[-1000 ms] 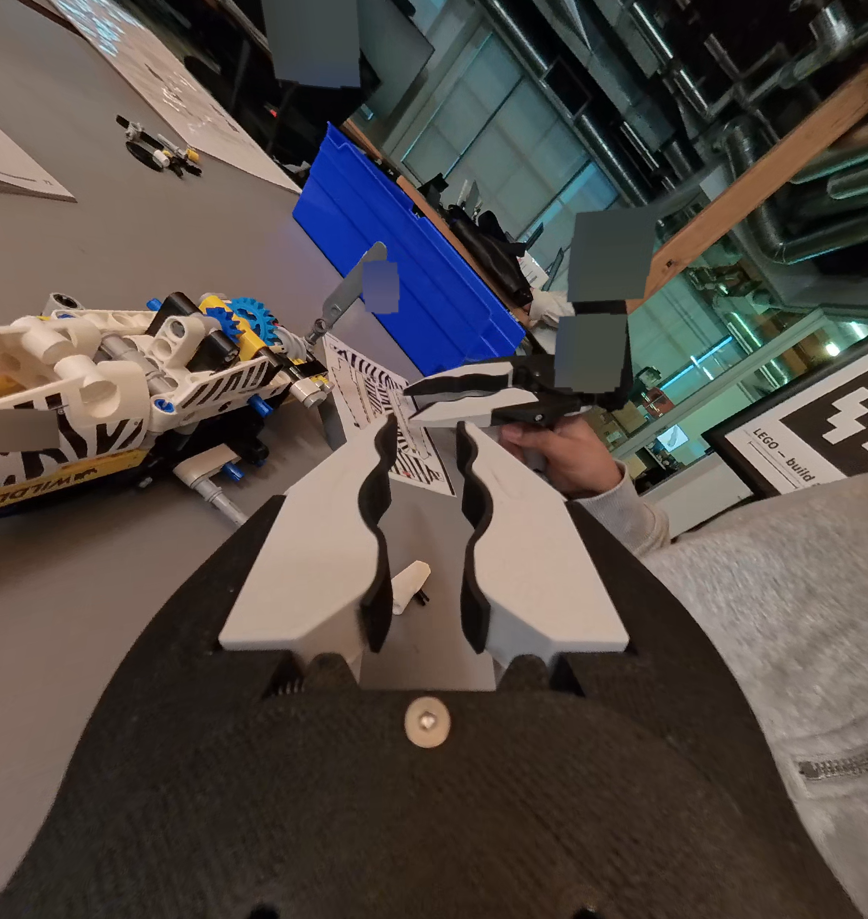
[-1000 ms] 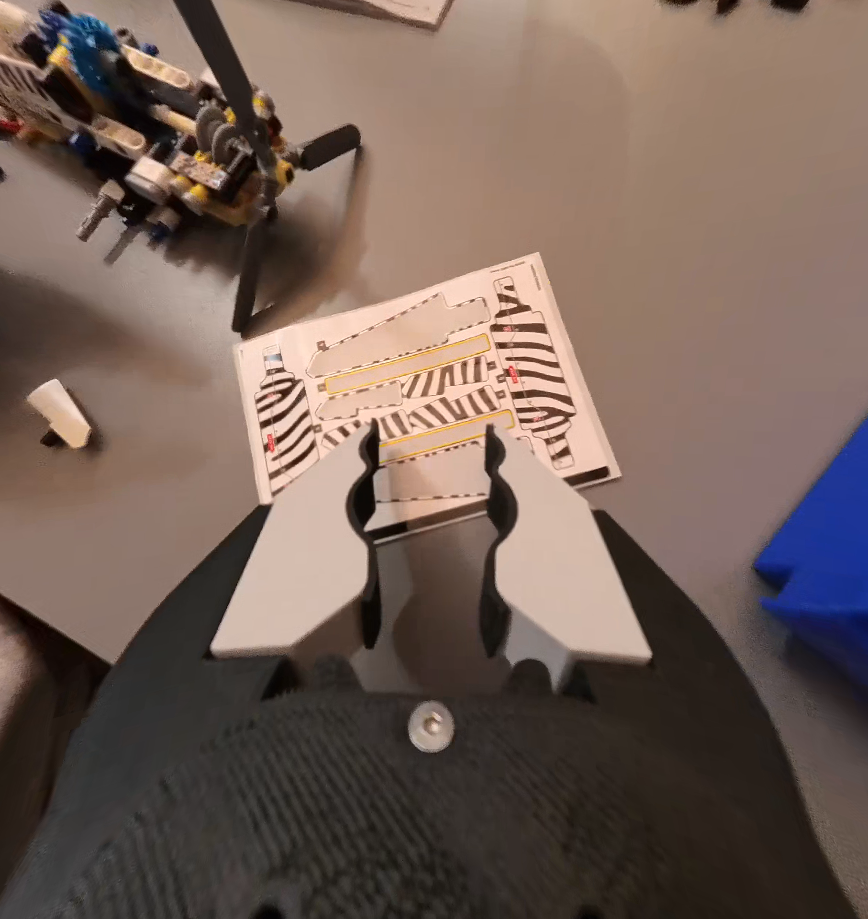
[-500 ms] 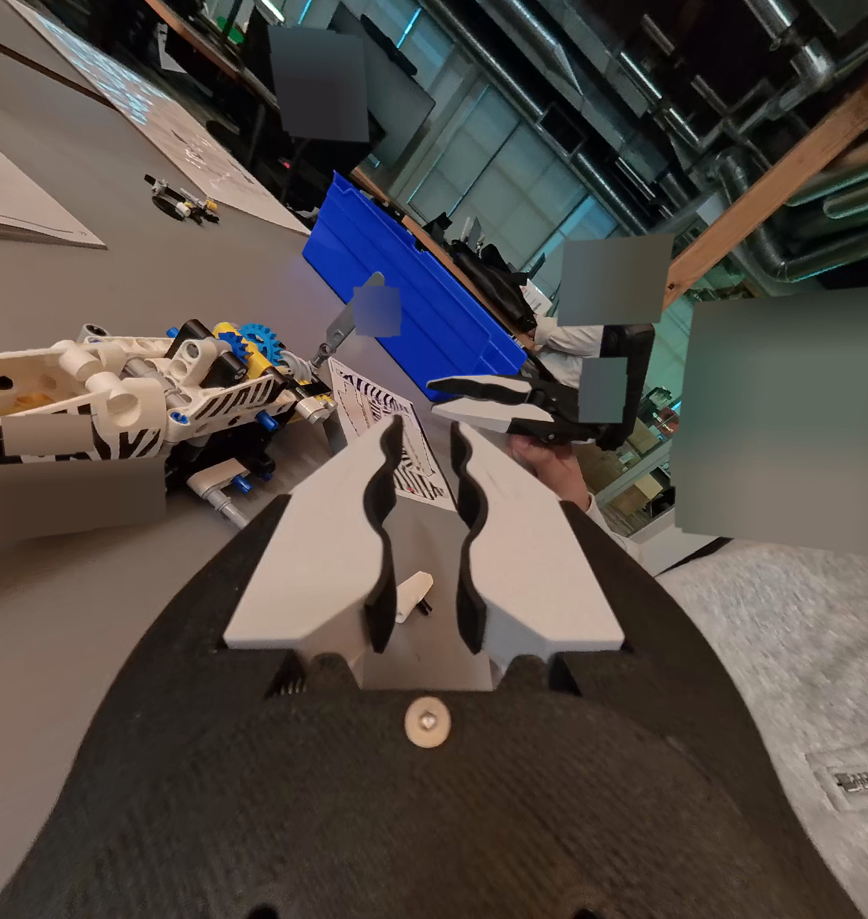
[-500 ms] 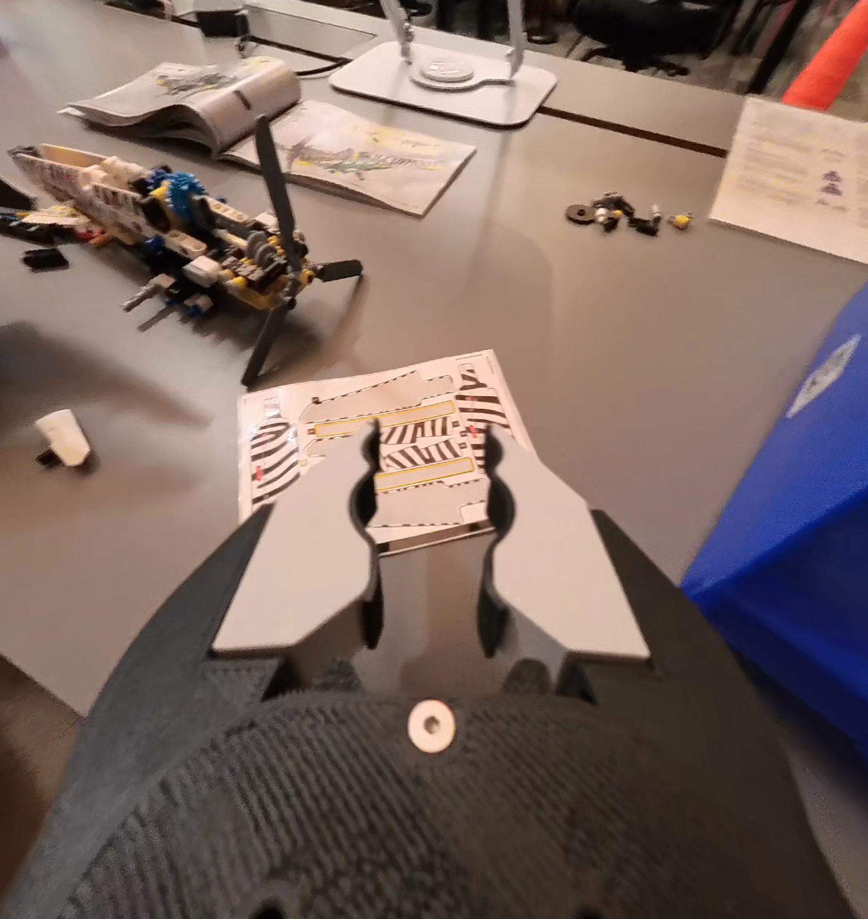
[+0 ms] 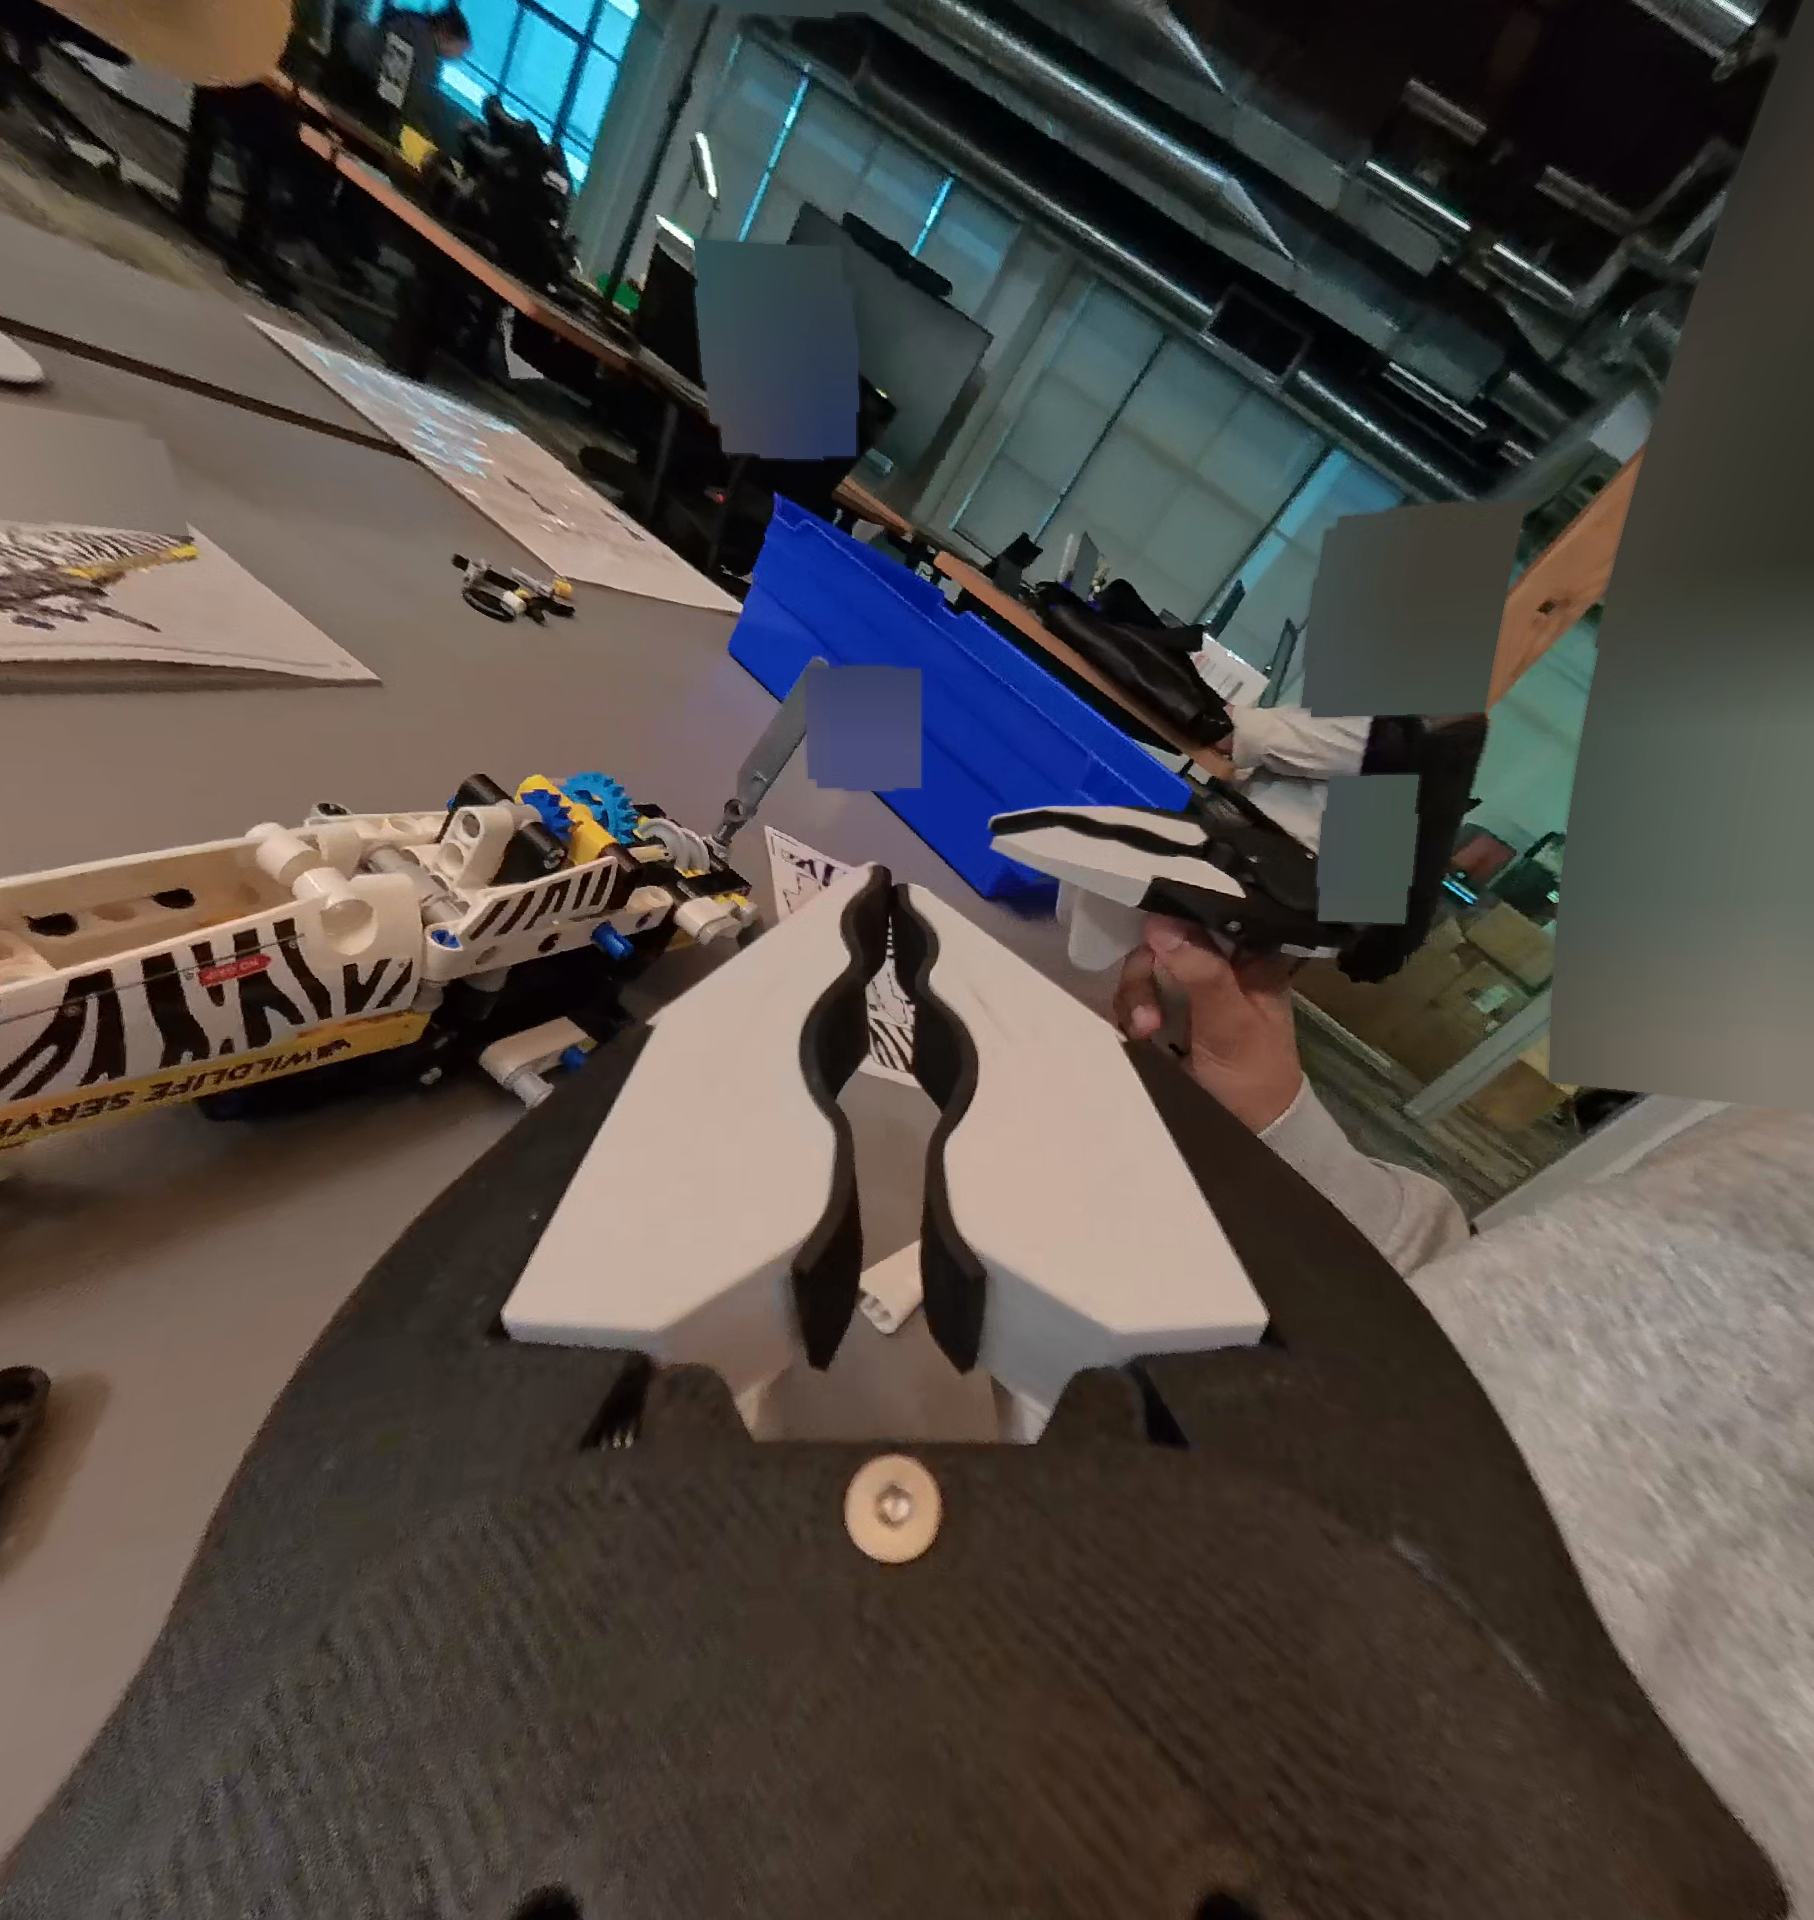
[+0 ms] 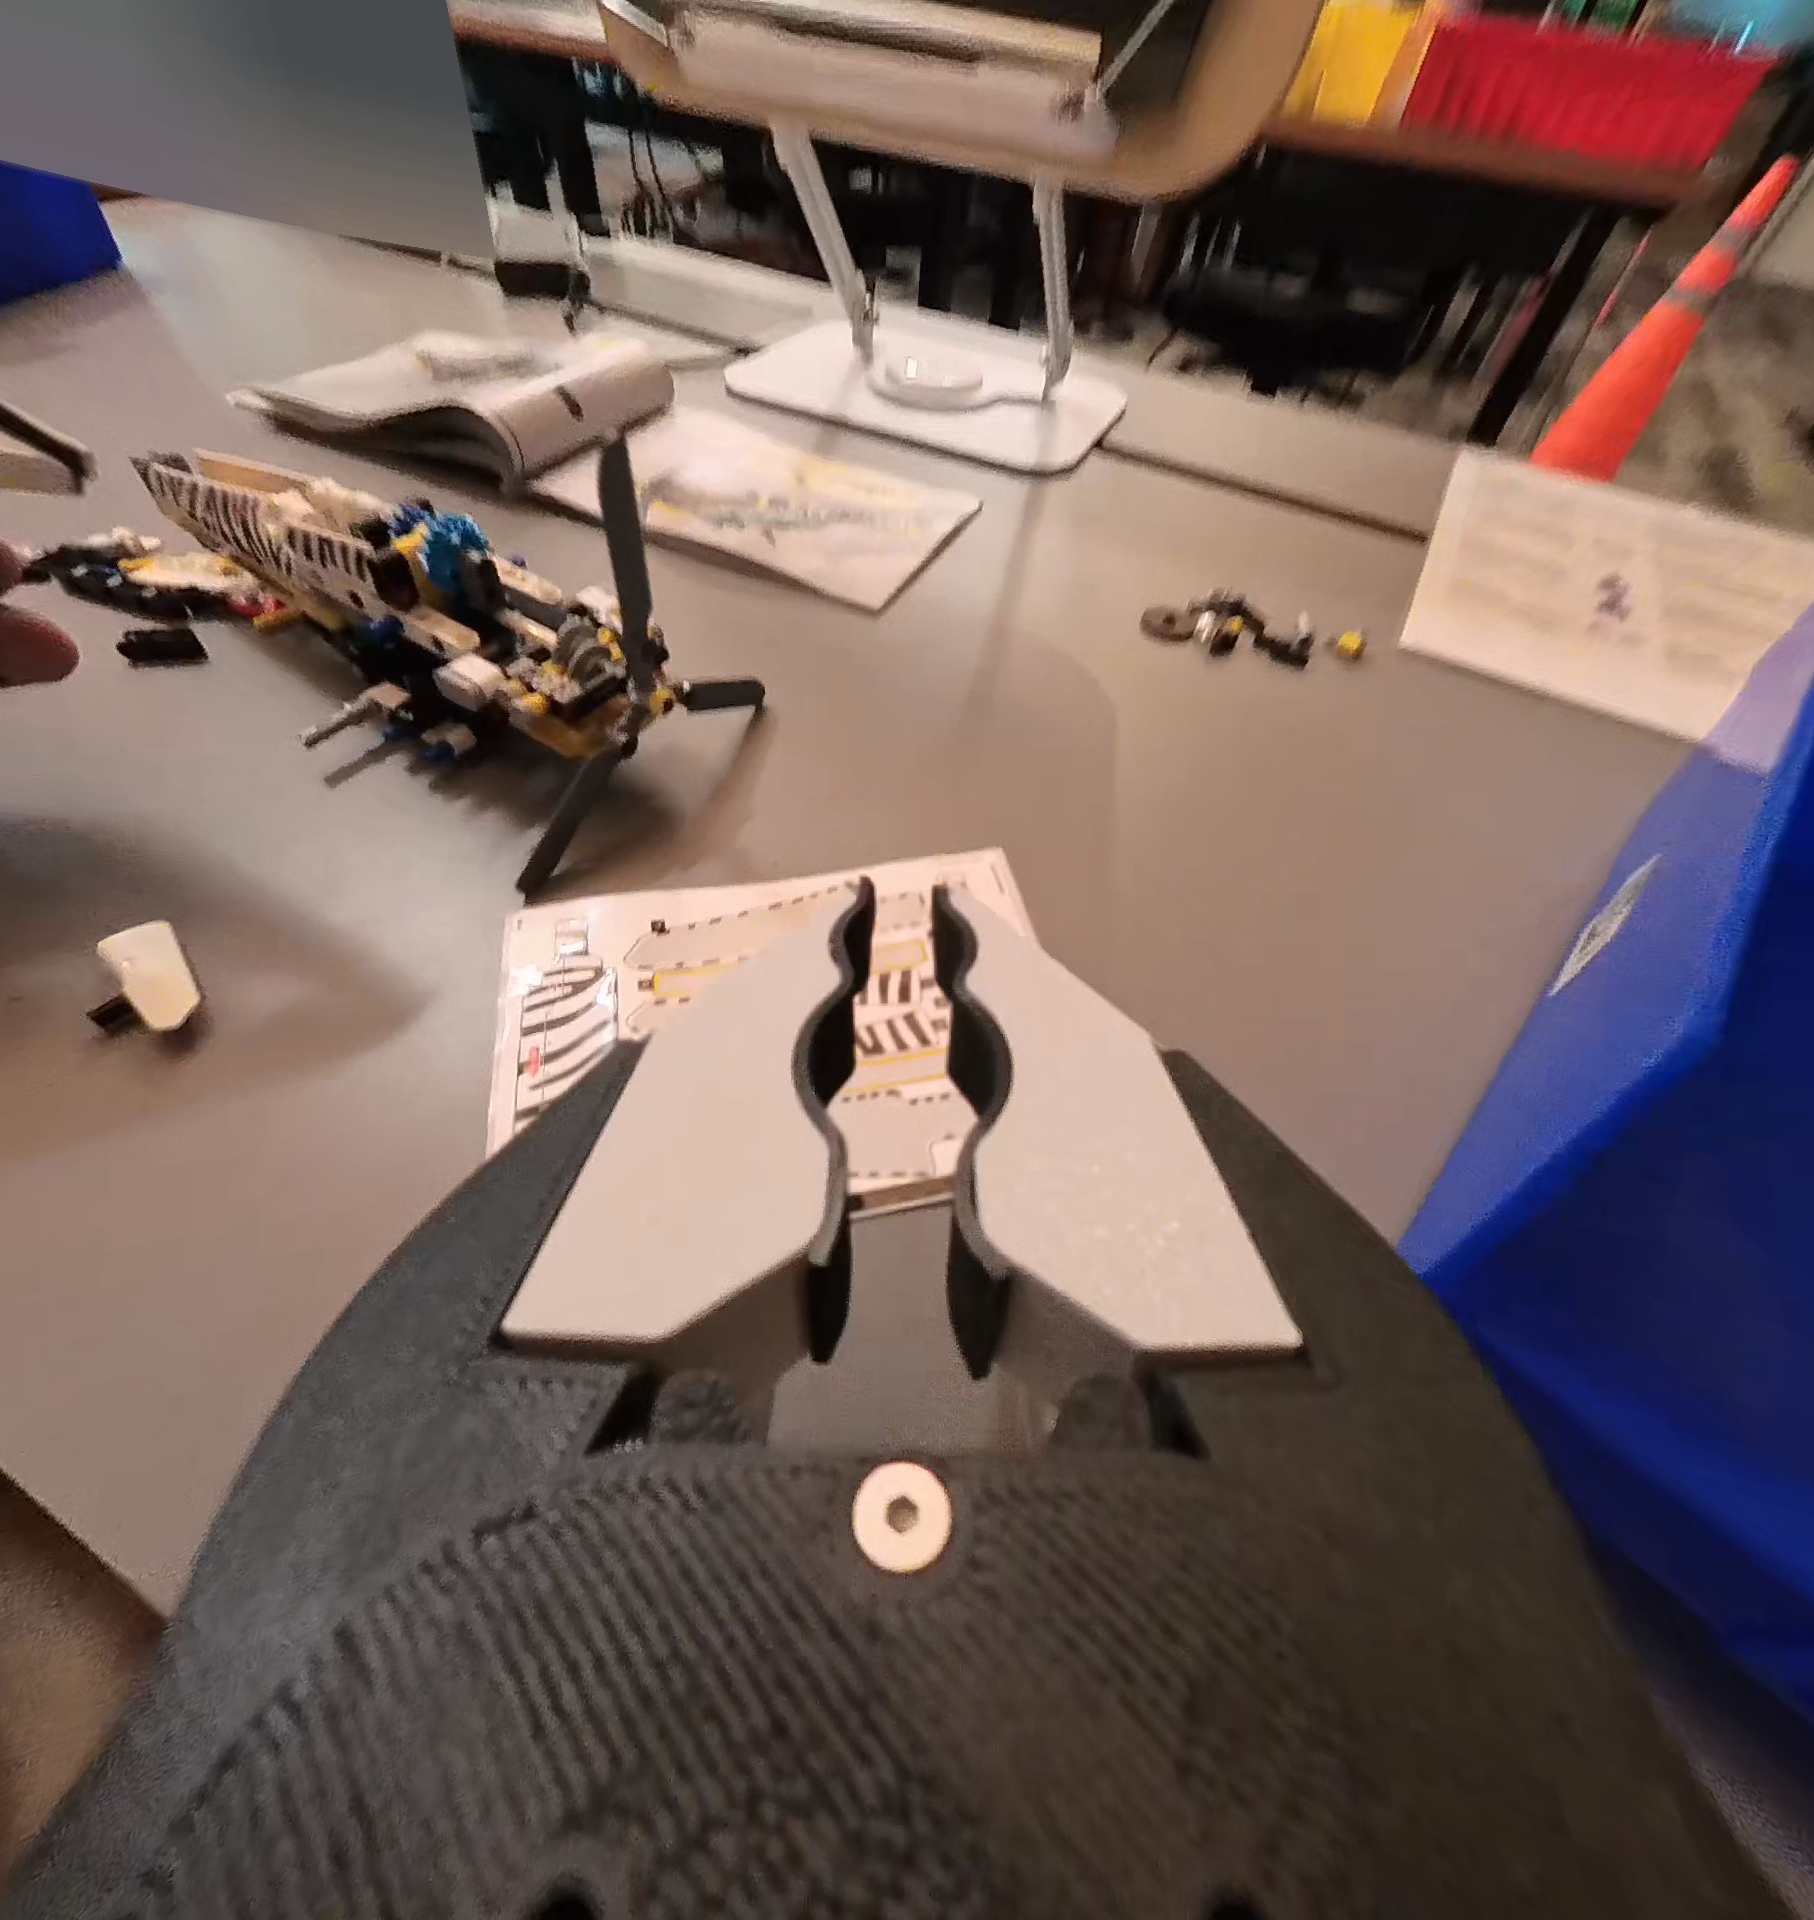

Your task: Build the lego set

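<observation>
2 grippers beside lego plane

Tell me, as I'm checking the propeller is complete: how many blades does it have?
3. The upright blade points up, the right blade sticks out sideways, and the lower blade slants down-left. None looks hidden.
</observation>
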`<state>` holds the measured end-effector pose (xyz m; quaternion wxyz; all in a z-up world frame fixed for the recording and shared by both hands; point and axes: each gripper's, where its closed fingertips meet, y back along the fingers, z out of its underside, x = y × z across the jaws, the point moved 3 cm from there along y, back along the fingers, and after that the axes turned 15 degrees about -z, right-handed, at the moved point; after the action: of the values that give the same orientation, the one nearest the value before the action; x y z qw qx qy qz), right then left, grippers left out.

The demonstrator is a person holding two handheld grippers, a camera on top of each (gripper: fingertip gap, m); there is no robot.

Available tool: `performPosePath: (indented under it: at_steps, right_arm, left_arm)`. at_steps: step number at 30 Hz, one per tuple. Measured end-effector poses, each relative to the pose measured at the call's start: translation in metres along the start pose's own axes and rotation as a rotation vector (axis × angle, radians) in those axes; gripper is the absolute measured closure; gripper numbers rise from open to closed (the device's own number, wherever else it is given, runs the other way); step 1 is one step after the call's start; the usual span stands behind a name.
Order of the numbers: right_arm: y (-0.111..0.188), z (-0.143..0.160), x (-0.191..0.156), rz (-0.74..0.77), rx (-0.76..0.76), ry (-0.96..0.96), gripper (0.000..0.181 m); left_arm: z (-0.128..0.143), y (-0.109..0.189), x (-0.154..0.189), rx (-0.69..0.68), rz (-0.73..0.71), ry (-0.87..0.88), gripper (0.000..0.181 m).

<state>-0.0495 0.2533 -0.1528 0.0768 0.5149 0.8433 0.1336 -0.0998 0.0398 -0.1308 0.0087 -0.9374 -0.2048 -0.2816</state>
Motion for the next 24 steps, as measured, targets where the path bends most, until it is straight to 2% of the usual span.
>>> performPosePath:
  at_steps: [5, 10, 24]
  right_arm:
    - [0.011, -0.016, 0.001, 0.041, 0.15, 0.096, 0.181]
    - [0.022, -0.024, 0.005, 0.082, 0.252, 0.113, 0.181]
    - [0.03, -0.028, 0.012, 0.155, 0.305, 0.119, 0.181]
  left_arm:
    - [0.002, -0.003, -0.003, -0.028, -0.003, 0.029, 0.181]
    - [0.002, -0.004, -0.006, -0.045, 0.008, 0.066, 0.181]
    - [0.005, -0.008, -0.008, -0.086, 0.036, 0.115, 0.181]
